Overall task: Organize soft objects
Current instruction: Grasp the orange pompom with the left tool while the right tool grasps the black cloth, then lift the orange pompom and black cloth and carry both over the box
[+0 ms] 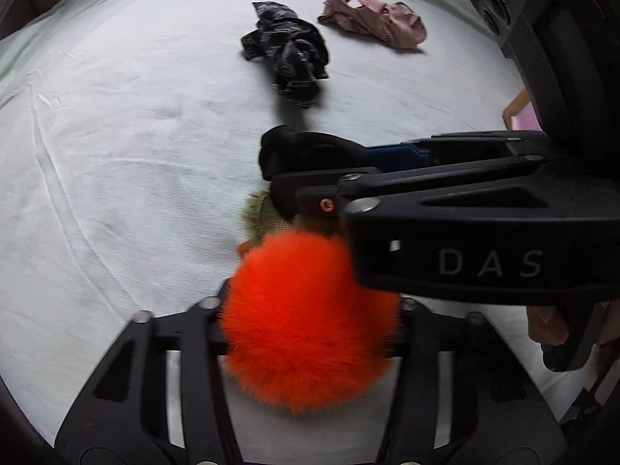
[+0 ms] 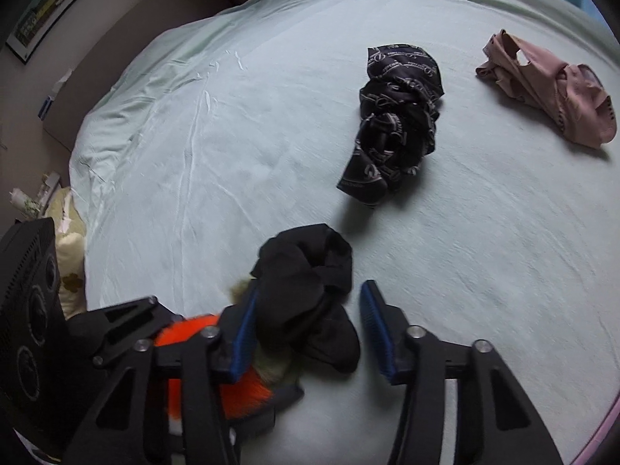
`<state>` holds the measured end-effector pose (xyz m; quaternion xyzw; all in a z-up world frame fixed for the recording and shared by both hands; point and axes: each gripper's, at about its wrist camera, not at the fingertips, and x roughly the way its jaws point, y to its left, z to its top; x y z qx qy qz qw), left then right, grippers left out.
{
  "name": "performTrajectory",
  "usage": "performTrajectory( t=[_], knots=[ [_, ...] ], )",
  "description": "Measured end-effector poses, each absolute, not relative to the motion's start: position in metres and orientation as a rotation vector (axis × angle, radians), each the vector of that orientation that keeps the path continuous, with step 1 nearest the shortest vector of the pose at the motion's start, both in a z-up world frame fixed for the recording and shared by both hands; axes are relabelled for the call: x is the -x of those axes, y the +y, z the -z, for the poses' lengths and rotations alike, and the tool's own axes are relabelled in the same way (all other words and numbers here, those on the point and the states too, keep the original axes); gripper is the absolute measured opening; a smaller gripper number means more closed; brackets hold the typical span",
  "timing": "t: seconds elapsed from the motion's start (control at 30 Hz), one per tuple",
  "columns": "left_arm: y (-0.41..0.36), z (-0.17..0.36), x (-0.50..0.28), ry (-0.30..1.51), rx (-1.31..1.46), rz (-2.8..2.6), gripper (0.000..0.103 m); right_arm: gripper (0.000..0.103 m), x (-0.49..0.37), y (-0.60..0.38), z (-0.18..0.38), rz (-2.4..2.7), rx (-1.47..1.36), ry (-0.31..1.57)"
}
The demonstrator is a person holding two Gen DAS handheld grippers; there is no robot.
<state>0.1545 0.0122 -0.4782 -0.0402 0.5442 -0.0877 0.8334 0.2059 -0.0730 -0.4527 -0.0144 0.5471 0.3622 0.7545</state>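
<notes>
A fluffy orange soft toy with an olive-green tuft sits between the fingers of my left gripper, which hides the jaws; in the right wrist view the orange toy shows at lower left. My right gripper is open, its blue pads on either side of a crumpled black cloth lying on the bed. In the left wrist view the right gripper reaches in from the right over the toy, with the black cloth at its tip.
A pale green bed sheet covers the bed. A black patterned scarf and a pink garment lie farther back; both also show in the left wrist view, the scarf and the garment. A floral pillow lies off the bed's left edge.
</notes>
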Motion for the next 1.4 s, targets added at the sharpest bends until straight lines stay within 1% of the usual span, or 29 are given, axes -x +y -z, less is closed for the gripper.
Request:
performTrajectory(
  t=[0.03, 0.13, 0.33, 0.53, 0.73, 0.93, 1.2, 1.4],
  knots=[
    [0.014, 0.478, -0.155, 1.155, 0.093, 0.186, 0.036, 0.033, -0.206, -0.072, 0.453, -0.799, 0.024, 1.198],
    [0.018, 0.478, -0.155, 1.157, 0.101, 0.191, 0.034, 0.03, -0.204, -0.068, 0.452, -0.803, 0.02, 1.19],
    [0.019, 0.473, -0.152, 1.151, 0.089, 0.198, 0.033, 0.023, -0.201, -0.064, 0.443, -0.795, 0.006, 1.174],
    [0.029, 0.451, -0.143, 1.124, 0.079, 0.206, 0.033, 0.022, -0.196, -0.067, 0.428, -0.768, -0.013, 1.157],
    [0.038, 0.417, -0.136, 1.088, 0.047, 0.217, 0.033, 0.022, -0.187, -0.069, 0.393, -0.732, -0.031, 1.111],
    [0.05, 0.366, -0.131, 1.062, 0.046, 0.212, 0.033, 0.022, -0.172, -0.075, 0.342, -0.677, -0.053, 1.067],
    [0.063, 0.254, -0.131, 0.967, 0.053, 0.231, 0.033, 0.022, -0.129, -0.082, 0.243, -0.57, -0.068, 0.98],
    [0.053, 0.186, -0.126, 0.909, 0.014, 0.284, 0.033, 0.022, -0.095, -0.095, 0.18, -0.44, -0.11, 0.915]
  ],
)
